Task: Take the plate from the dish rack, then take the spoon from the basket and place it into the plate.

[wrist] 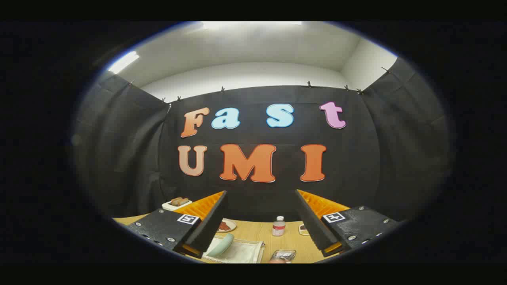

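My gripper (261,194) is open with nothing between its fingers, held high and pointing at the booth's back wall. Below and between the fingers lies a wooden table (257,233). A pale green plate (222,244) stands on edge in a white dish rack (243,252), close to the left finger. A small shiny container (283,254) sits to the right of the rack. I cannot tell if it is the basket, and I cannot make out a spoon.
A small white bottle (279,226) stands on the table between the fingers. A little dish with red food (227,225) sits by the left finger. A white tray with brown pieces (177,202) is at the back left. Another small dish (303,228) peeks out by the right finger.
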